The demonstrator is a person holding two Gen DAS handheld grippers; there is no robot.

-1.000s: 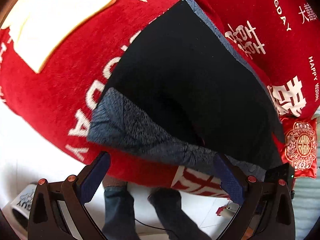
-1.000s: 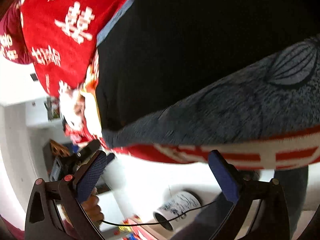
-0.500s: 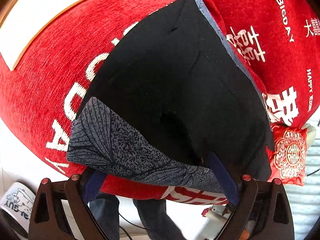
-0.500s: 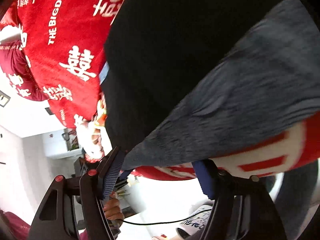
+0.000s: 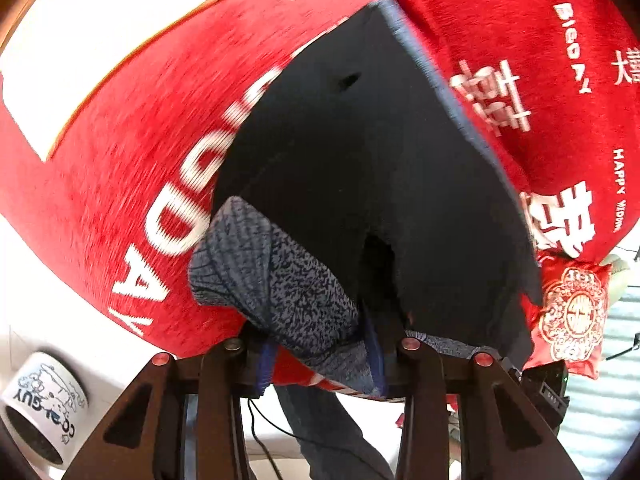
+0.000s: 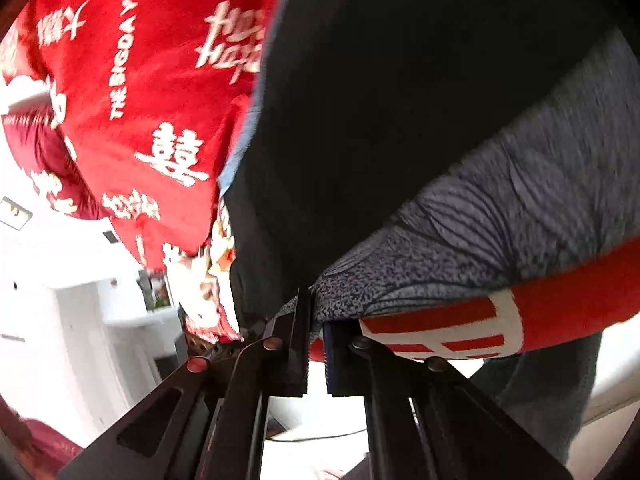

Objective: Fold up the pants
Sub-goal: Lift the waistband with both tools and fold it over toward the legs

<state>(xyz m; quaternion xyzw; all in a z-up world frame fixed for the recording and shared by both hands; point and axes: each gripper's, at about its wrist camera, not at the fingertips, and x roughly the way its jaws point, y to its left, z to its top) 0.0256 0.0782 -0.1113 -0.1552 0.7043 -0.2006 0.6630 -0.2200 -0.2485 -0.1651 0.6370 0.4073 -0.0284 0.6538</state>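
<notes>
Pants (image 5: 360,184) lie on red blanket (image 5: 120,184); left gripper (image 5: 320,356) and right gripper (image 6: 316,320) have just clamped their grey waistband (image 6: 500,232)

Two wrist fisheyes, both close over the bed edge, angled down.
The left view looks along the left gripper (image 5: 320,356) at the black pants (image 5: 360,184) on the red blanket (image 5: 120,184); the right view, nearer, along the right gripper (image 6: 316,344), shares both.

The pants (image 6: 400,120) run off the right-wrist picture's top edge, and the red cover's (image 5: 132,168) lettering is blurred.
</notes>
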